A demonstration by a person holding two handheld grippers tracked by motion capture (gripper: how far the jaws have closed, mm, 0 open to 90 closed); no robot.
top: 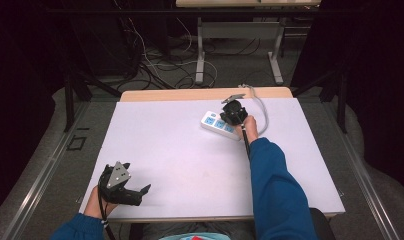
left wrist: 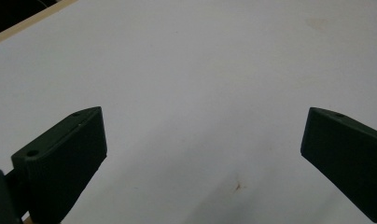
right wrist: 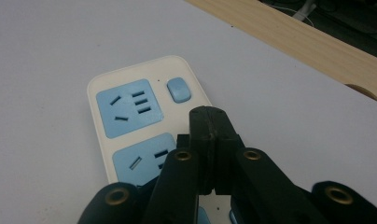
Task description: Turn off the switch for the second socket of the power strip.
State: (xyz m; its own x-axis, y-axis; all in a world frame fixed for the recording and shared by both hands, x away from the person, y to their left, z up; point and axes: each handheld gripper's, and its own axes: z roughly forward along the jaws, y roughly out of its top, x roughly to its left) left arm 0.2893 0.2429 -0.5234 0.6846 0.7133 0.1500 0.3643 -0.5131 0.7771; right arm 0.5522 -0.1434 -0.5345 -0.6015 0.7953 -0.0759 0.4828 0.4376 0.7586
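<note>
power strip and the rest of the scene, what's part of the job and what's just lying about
In the job: power strip; its blue switch; right claw, shut above the strip.

Lying about: left claw, open over bare table; cables on the floor.

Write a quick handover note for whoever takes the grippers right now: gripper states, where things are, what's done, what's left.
Right gripper: jaws shut with nothing between them, tips just over the power strip, near its blue button.
Left gripper: open, idle at the near left table edge.
Strip lies at the far right of the white mat, cord trailing back.
Done: approach. Left: probably pressing the button; whether it is pressed can't be told.
</note>
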